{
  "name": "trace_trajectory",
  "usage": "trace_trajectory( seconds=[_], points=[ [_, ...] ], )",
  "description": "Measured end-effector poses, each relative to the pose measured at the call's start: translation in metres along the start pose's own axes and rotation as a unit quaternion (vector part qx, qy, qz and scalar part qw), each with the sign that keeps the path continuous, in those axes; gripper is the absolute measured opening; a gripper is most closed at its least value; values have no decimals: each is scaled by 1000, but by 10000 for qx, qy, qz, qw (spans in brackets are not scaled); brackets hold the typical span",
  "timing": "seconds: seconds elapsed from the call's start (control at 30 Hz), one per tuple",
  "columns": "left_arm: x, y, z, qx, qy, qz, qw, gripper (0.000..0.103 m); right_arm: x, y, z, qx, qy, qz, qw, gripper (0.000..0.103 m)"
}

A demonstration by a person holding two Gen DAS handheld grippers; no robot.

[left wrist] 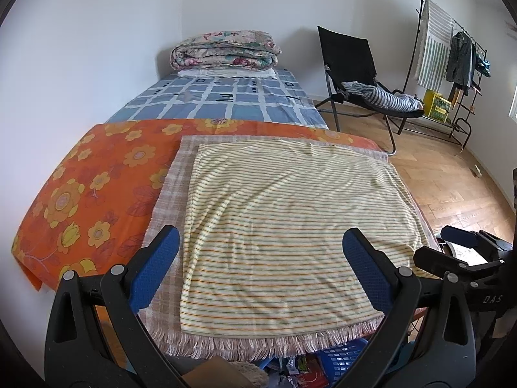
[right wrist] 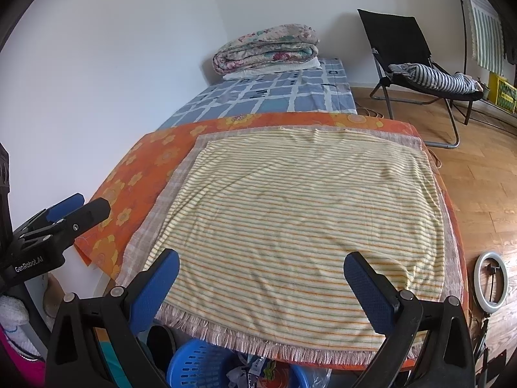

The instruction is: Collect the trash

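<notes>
Striped cloth (left wrist: 290,226) lies flat on a fringed mat (left wrist: 174,194), both atop an orange floral sheet (left wrist: 97,187) on a table. Behind: bed w/ blue checked sheet (left wrist: 219,100), folded quilt (left wrist: 224,50) at far end by the wall. To the right on wood floor (left wrist: 452,177): black chair (left wrist: 349,55) w/ striped garment (left wrist: 384,97), clothes rack (left wrist: 458,48), yellow crate (left wrist: 437,105).

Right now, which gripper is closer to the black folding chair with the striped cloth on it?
Right. The right gripper sits on the black folding chair's side; the left gripper is beside it, farther away.
</notes>
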State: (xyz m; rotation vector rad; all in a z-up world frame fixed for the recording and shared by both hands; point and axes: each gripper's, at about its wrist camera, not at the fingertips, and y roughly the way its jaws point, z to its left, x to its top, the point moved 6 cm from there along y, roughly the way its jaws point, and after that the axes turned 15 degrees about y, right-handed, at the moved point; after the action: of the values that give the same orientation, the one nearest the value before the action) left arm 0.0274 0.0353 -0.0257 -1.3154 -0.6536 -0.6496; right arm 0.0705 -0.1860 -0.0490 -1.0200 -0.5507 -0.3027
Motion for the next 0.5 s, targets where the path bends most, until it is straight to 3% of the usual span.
trace_trajectory(
  seconds=[0.5],
  points=[
    [0, 1, 0, 1, 37, 20, 10000, 102, -2, 0, 0, 36, 19, 51, 10000, 103]
  ],
)
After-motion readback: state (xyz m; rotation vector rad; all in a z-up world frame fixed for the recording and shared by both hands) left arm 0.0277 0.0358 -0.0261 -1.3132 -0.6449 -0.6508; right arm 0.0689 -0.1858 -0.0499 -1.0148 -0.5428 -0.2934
